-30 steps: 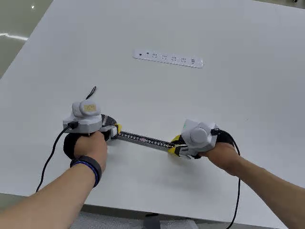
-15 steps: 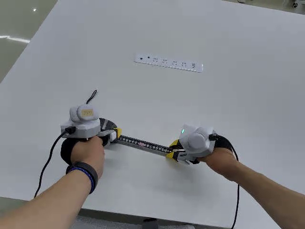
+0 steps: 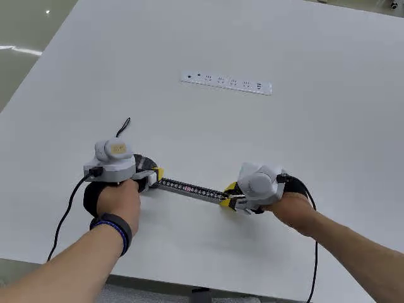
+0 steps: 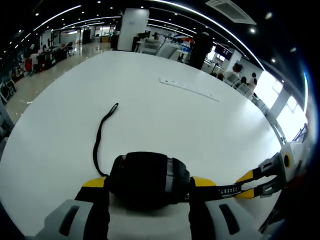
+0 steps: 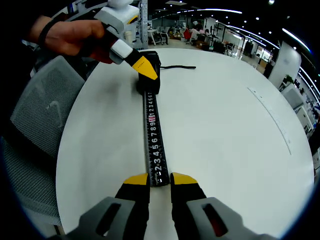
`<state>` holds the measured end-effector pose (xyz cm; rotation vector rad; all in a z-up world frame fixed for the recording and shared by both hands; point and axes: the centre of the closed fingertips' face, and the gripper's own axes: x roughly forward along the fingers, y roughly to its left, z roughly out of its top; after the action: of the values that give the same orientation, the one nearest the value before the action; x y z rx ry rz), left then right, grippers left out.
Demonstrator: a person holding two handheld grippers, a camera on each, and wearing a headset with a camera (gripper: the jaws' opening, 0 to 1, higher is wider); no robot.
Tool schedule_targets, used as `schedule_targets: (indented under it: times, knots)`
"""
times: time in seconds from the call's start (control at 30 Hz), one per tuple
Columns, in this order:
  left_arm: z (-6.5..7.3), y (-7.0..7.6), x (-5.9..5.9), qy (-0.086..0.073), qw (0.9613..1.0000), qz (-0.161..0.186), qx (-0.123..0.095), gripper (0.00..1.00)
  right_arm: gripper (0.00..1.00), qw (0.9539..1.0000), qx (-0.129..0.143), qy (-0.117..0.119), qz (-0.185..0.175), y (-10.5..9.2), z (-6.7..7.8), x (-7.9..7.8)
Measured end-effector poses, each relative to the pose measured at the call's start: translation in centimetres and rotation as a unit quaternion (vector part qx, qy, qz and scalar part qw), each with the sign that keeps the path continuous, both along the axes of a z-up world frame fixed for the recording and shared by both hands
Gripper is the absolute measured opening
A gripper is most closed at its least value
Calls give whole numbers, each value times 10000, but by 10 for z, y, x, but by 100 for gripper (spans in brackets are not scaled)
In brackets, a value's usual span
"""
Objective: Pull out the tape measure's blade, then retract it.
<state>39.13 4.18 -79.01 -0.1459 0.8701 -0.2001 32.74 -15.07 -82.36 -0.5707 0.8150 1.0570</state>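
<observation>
The black tape measure case sits between the yellow-tipped fingers of my left gripper, which is shut on it. In the head view the case rests on the white table at the left gripper. Its dark blade with white numerals runs right to my right gripper. In the right gripper view the blade stretches from the case to my right gripper, shut on the blade's end. The case's black wrist strap lies on the table.
A white power strip lies further back on the table, also seen as a power strip in the left gripper view. The table's near edge runs just below both hands. A grey mesh chair stands beside the table.
The visible blade between the two grippers looks slightly shorter than one second ago; the right gripper sits a little closer to the case. The left gripper holds its place.
</observation>
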Motion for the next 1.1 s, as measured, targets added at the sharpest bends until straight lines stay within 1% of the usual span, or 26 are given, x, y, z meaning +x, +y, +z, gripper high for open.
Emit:
schedule_targets:
  times: [0.1, 0.17, 0.2, 0.33, 0.47, 0.5, 0.53, 0.83, 1.0, 1.07, 1.1]
  knots:
    - [-1, -1, 1, 7, 9999, -58, 86, 63, 15, 10000, 41, 16, -13, 0, 0, -1]
    - [-1, -2, 3, -49, 9994, -282, 210, 64, 15, 9999, 90, 40, -44, 0, 0, -2]
    - [-1, -2, 4, -80, 9984, -440, 341, 64, 15, 9999, 94, 38, -39, 0, 0, -2]
    - [0, -3, 5, -89, 9978, -514, 401, 64, 15, 9999, 94, 38, -27, 1, 0, -2]
    - [2, -4, 6, -81, 9981, -476, 382, 64, 15, 9999, 95, 43, -15, 1, 0, -3]
    - [1, -2, 6, -67, 9984, -470, 293, 64, 15, 9999, 116, 69, -30, 1, 0, -2]
    - [2, -3, 5, -170, 9981, -502, 328, 63, 15, 9999, 106, 63, -35, 1, 0, -3]
    - [2, -1, 3, -157, 9979, -562, 288, 61, 15, 10000, 82, 17, -9, 1, -1, -1]
    - [2, -2, 3, -157, 9981, -555, 231, 61, 15, 9999, 127, -1, -7, 8, 0, 3]
    - [2, -2, 3, -154, 9981, -550, 215, 61, 15, 9998, 178, 19, 14, 14, -1, 3]
    - [2, -2, 3, -148, 9982, -546, 197, 61, 15, 9999, 146, 10, 49, 17, -2, 3]
